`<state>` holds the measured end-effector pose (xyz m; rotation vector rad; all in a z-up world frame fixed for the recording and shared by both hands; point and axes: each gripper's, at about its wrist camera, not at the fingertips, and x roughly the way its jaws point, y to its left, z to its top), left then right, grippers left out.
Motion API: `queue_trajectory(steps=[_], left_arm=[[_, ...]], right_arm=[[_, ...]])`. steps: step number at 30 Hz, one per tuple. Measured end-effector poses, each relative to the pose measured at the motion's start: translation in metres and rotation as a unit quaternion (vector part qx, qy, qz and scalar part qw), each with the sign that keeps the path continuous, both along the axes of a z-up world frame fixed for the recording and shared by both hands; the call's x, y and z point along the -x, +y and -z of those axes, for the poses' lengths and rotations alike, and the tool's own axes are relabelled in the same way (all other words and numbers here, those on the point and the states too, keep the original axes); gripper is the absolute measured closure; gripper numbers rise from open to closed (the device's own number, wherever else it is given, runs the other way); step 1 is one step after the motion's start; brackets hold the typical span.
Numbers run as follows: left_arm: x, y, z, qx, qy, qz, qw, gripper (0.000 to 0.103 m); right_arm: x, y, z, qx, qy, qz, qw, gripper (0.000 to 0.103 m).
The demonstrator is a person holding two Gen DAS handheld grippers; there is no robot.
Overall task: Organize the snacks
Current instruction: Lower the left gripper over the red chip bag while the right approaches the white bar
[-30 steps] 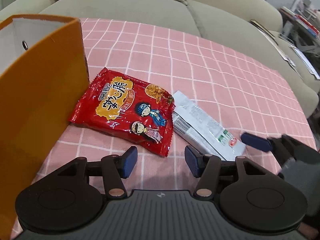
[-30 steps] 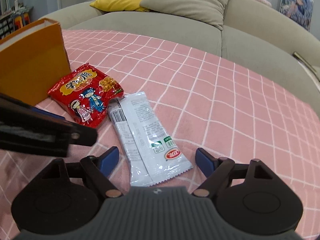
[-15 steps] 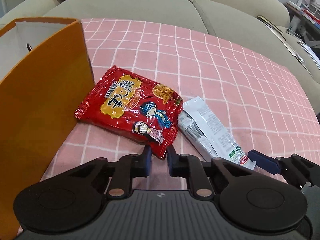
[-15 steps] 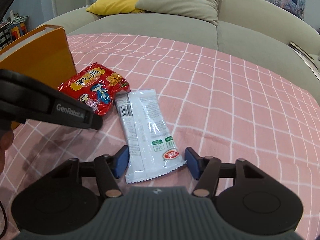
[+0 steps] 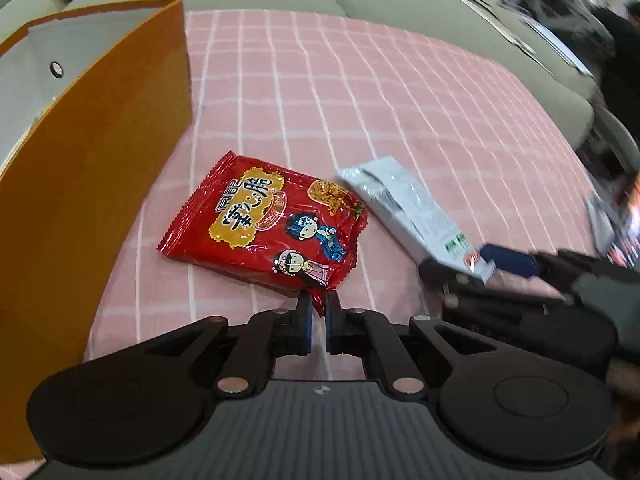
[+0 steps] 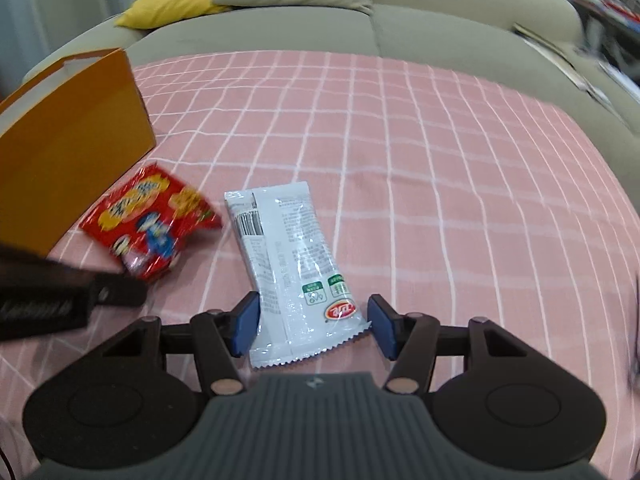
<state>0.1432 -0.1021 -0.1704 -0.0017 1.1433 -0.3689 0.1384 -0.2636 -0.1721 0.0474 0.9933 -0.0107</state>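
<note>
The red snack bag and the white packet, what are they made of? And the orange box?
Red snack bag: looks like glossy plastic film; it crinkles, glints, and has a zigzag sealed edge.
White packet: likely the same shiny film, wrinkled with bright reflections.
Orange box: probably matte cardboard or thick paper; flat, stiff walls with a white inside.
</note>
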Motion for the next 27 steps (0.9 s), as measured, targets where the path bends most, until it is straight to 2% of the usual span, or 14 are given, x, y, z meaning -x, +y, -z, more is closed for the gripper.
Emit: queue_trajectory(steps=[4, 8, 15, 18, 20, 23, 24, 25, 26, 27], left_arm=[[0.028, 0.009, -0.006, 0.004, 0.011, 0.044, 0.999, 0.097], [0.046, 0.013, -0.007, 0.005, 0.024, 0.066, 0.9975, 0.097], [0.069, 0.029, -0.004, 0.006, 0.043, 0.059, 0.9973, 0.097], [0.073, 0.035, -0.003, 0.008, 0.052, 0.052, 0.9973, 0.093], [0.074, 0.037, -0.002, 0.002, 0.061, 0.051, 0.9969, 0.085], [0.077, 0.042, -0.004, -0.028, 0.065, 0.035, 0.9969, 0.081], [0.077, 0.043, -0.005, -0.037, 0.063, 0.028, 0.9969, 0.072], [0.077, 0.045, -0.008, -0.04, 0.058, 0.016, 0.9974, 0.058], [0.076, 0.046, -0.012, -0.034, 0.052, 0.007, 0.998, 0.049], [0.075, 0.048, -0.015, -0.025, 0.046, -0.006, 0.9986, 0.033]], right_arm=[[0.025, 0.003, -0.002, -0.008, 0.013, 0.034, 0.999, 0.047], [0.05, 0.013, -0.005, -0.004, 0.028, 0.044, 0.999, 0.047], [0.077, 0.021, -0.004, -0.016, 0.056, 0.031, 0.998, 0.046], [0.079, 0.021, -0.005, -0.026, 0.064, 0.021, 0.997, 0.043], [0.081, 0.022, -0.004, -0.033, 0.067, 0.015, 0.997, 0.041], [0.082, 0.02, -0.008, -0.051, 0.063, 0.005, 0.997, 0.037], [0.083, 0.018, -0.01, -0.059, 0.059, 0.001, 0.996, 0.034], [0.084, 0.016, -0.013, -0.064, 0.055, -0.002, 0.996, 0.031], [0.085, 0.015, -0.015, -0.067, 0.049, -0.008, 0.997, 0.031], [0.083, 0.016, -0.016, -0.066, 0.044, -0.016, 0.997, 0.03]])
